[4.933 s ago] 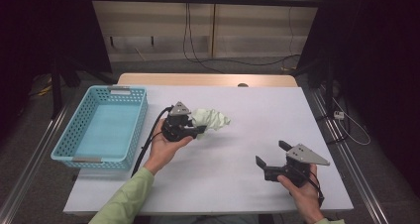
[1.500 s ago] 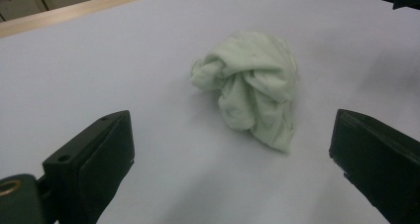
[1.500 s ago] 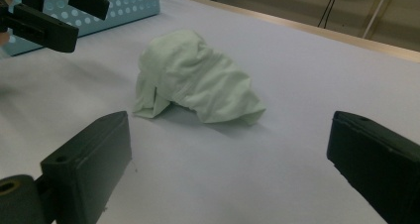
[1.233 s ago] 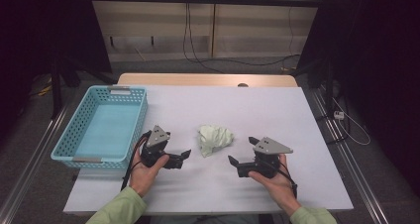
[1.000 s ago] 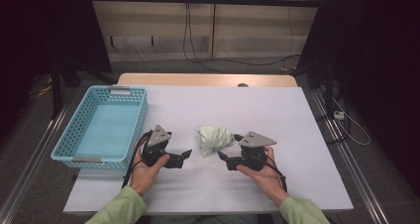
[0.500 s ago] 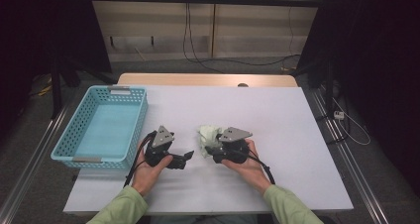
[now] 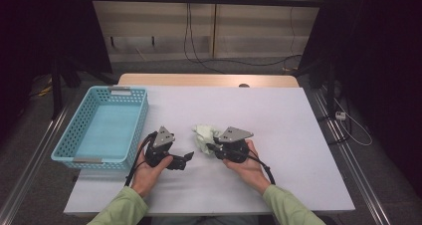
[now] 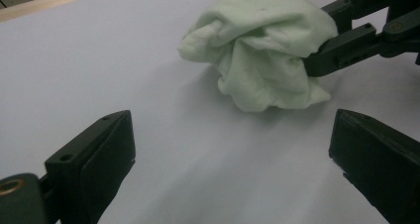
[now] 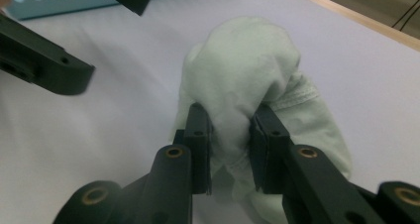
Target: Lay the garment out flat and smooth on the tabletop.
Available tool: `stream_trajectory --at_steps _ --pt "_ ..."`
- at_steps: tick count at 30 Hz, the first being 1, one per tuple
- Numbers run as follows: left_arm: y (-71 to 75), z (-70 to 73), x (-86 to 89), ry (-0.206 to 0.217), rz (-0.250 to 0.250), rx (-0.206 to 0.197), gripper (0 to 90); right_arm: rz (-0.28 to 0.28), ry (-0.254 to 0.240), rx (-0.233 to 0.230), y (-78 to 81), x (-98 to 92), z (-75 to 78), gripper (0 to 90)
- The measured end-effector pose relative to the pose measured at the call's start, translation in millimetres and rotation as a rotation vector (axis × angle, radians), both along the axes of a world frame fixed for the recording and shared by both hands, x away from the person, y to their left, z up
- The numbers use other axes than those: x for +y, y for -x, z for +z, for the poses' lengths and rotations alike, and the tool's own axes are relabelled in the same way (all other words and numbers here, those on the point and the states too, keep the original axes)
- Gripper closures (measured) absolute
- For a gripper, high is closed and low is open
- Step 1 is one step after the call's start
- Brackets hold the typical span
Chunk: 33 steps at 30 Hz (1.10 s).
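Inspected in order of size, with the basket as reference.

Table point(image 7: 298, 135): white, flat, matte top. Bare around the work.

Basket point(image 7: 102, 128): pale blue, perforated walls, at the table's left edge. Nothing visible inside.

Left gripper point(image 7: 185, 159): held low just right of the basket's near corner, aimed at the cloth. Jaws spread wide in the left gripper view, with nothing between them but table. Well short of the cloth.

Right gripper point(image 7: 211, 148): farther right of the basket, beyond the cloth, pointing back toward it. Jaws have just been closing; in the right gripper view point(image 9: 229, 149) the pads press on a bunched fold of cloth from both sides. Clamped on the cloth, not fully closed.

Cloth point(image 7: 205, 137): pale green, crumpled into a loose lump, lying on the table right of the basket, between the two grippers. Also seen ahead of the left gripper's jaws point(image 8: 262, 55).

Handling, as judged:
- Light and soft; no stiffness, so expected to sag and unfurl when lifted.
- Woven surface, unlikely to slip from the pads; not fragile.
- Best hold on a thick bunched fold, as taken now; a thin single layer likely to pull loose.
- Trailing hem visible by the right jaw; may drag or catch on the basket's rim during transfer.
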State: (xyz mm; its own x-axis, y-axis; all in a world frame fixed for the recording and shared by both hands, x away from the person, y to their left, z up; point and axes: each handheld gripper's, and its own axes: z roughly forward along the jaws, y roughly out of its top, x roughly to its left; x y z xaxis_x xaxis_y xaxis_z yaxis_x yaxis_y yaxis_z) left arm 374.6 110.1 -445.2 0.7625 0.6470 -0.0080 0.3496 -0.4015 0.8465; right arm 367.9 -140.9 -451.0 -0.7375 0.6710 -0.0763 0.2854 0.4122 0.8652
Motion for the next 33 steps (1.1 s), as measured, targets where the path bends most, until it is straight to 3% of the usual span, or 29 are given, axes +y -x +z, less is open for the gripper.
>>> stream_trajectory --at_steps 7,18,26,30,33 --pt "-1.4 0.4 1.0 0.016 0.017 0.012 4.0 0.013 -0.047 -0.011 3.7 1.4 11.3 73.7" --pt "0.2 1.4 -0.2 0.009 0.017 0.0 4.5 0.008 -0.058 0.02 3.6 -0.2 8.3 68.7" --pt "-0.1 -0.4 -5.0 -0.004 -0.001 -0.006 6.2 0.005 -0.048 0.019 6.9 -7.6 8.7 71.8" --pt "-2.0 -1.2 -10.3 0.025 -0.03 0.007 8.5 0.005 -0.059 0.01 9.0 -11.6 13.9 74.5" --pt "-2.1 -0.7 -16.0 0.021 -0.039 -0.002 8.5 -0.003 -0.069 0.008 9.1 -14.4 17.0 75.5"
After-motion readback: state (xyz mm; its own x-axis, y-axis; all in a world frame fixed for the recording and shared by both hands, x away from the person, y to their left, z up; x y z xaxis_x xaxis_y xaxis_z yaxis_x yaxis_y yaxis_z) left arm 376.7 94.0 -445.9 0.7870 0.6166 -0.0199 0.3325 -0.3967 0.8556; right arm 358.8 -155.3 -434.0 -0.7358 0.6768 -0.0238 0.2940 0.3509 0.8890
